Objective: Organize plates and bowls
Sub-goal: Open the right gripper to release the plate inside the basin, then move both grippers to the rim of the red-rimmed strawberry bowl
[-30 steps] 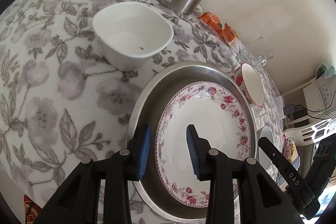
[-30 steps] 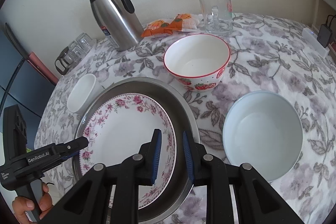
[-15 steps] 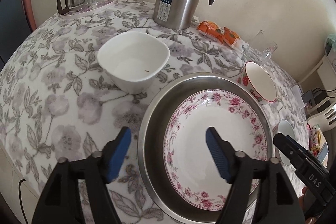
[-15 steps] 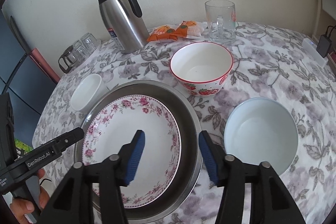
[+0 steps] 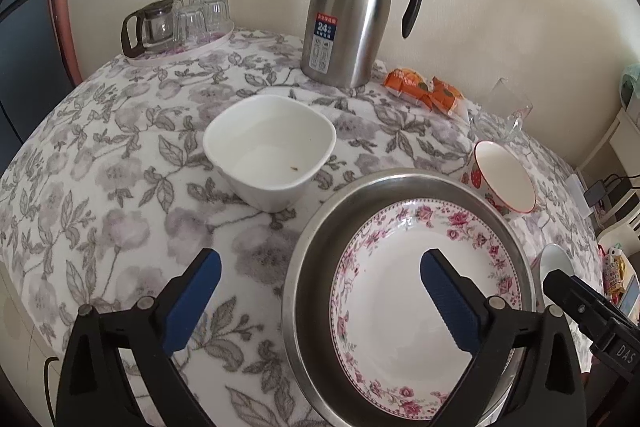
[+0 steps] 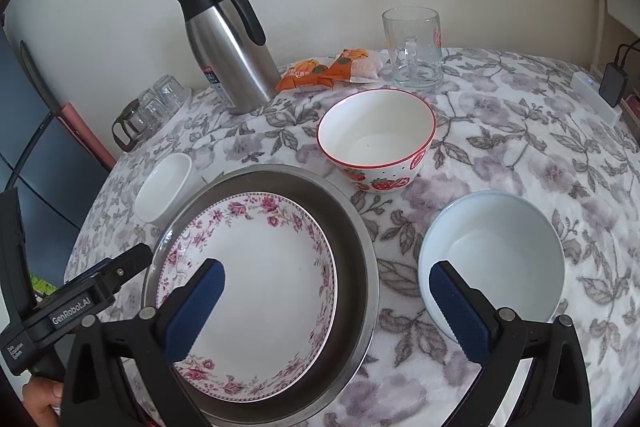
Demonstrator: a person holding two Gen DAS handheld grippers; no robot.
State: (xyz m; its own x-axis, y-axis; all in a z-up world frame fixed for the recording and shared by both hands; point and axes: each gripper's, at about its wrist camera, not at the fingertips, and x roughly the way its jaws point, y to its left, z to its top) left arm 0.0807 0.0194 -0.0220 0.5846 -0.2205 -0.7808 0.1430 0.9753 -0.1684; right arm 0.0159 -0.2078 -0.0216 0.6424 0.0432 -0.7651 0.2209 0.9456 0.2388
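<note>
Peeking pale bowl [image 5: 556, 261], tongs-hidden plate [image 5: 416, 291] edge

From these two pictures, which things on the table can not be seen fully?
- Pale blue bowl: left view, mostly behind the steel pan's rim and the other gripper.
- Floral plate: right view, near edge behind the gripper's fingers.
- Thermos label: print too small.

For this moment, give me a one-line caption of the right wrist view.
Floral plate nested in steel basin, strawberry bowl and pale blue bowl alongside, right tongs opening, empty.
</note>
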